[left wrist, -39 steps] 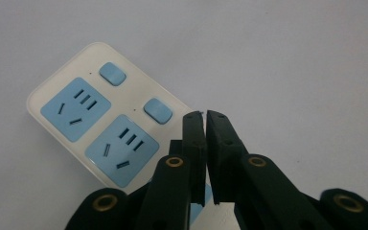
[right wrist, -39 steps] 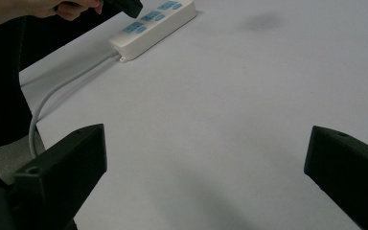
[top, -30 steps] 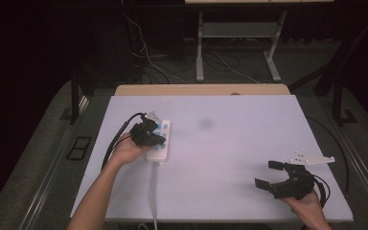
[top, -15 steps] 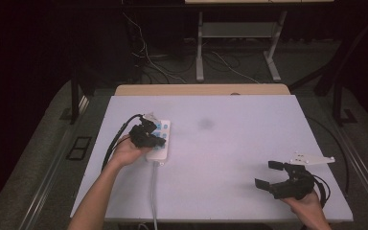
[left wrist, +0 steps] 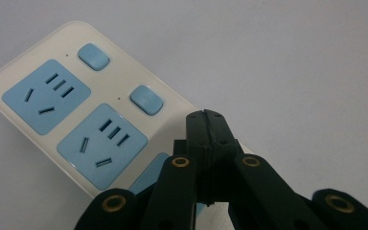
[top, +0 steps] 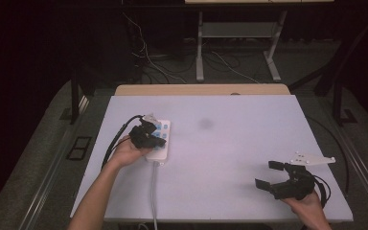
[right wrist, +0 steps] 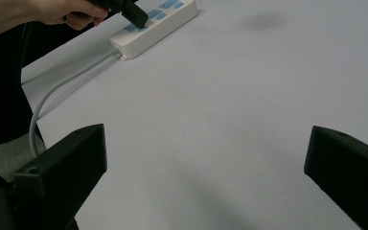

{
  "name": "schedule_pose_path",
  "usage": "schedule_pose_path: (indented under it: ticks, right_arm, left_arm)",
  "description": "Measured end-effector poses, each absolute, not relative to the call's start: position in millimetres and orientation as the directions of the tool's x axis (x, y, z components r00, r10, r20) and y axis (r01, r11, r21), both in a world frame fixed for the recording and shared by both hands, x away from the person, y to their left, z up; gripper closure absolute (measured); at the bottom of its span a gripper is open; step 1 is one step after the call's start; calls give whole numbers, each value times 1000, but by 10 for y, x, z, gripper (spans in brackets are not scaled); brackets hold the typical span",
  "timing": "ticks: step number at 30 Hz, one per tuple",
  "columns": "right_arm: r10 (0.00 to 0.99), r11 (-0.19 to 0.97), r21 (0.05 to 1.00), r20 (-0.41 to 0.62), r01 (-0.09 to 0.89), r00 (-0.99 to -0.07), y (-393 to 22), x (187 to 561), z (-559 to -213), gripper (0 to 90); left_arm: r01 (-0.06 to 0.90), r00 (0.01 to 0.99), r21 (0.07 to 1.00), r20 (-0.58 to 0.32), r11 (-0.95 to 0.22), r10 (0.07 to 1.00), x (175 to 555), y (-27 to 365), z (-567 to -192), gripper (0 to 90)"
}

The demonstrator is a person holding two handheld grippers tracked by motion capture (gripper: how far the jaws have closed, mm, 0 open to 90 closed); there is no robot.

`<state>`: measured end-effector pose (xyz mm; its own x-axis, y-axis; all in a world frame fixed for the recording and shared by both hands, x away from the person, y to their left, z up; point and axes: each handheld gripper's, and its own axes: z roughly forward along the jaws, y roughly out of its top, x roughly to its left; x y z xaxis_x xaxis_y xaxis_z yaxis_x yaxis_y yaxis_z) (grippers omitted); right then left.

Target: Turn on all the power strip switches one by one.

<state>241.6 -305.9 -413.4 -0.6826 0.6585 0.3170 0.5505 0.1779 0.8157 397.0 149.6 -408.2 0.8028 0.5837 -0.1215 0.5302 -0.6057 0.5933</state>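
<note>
I have the left gripper [left wrist: 205,117] with its jaws pressed together, nothing between them, the joined tips poised over the white power strip [top: 157,140] like a single poking finger. In the left gripper view the tips sit just above the strip's near part, beside the third blue socket and in line with the row of small blue rocker buttons [left wrist: 146,99]; I cannot tell whether they already touch the plastic. The strip lies flat on the left half of the pale table [top: 230,143], its grey cord [top: 154,191] running off the near edge toward me.

My reading is that the work in hand is pressing one of the strip's switches with the closed tips. The approach looks finished: the tool is closed and lined up over the strip. What remains, as I judge it, is the press itself and then lifting away. Two buttons farther along the strip [left wrist: 94,56] look untouched from here, and I see no indicator light that would tell me which are on.

The right gripper [top: 274,176] has its jaws spread wide, holding nothing, resting low near the table's right front corner, well apart from the strip.

As for writing, I can read none: no brand, no label, no rating text on the strip's face.
</note>
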Motion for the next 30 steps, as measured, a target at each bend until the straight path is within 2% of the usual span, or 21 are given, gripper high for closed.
schedule_pose_path:
  ticks: [6, 17, 26, 30]
  right_arm:
    - [658, 177, 819, 314, 546, -684, -3073, 2407, -4124, 7]
    - [660, 174, 821, 313, 544, -683, -3091, 2406, -4124, 7]
    - [662, 174, 817, 317, 550, -679, -3087, 2418, -4139, 7]
    - [663, 173, 817, 316, 550, -678, -3089, 2421, -4140, 7]
  left_arm:
    - [561, 790, 587, -172, -584, 588, 4006, 1531, -4107, 900]
    - [556, 787, 581, -137, -594, 602, 3977, 1490, -4089, 898]
    - [583, 768, 586, -172, -562, 617, 3995, 1516, -4087, 897]
    - [572, 775, 586, -157, -573, 613, 3991, 1510, -4082, 896]
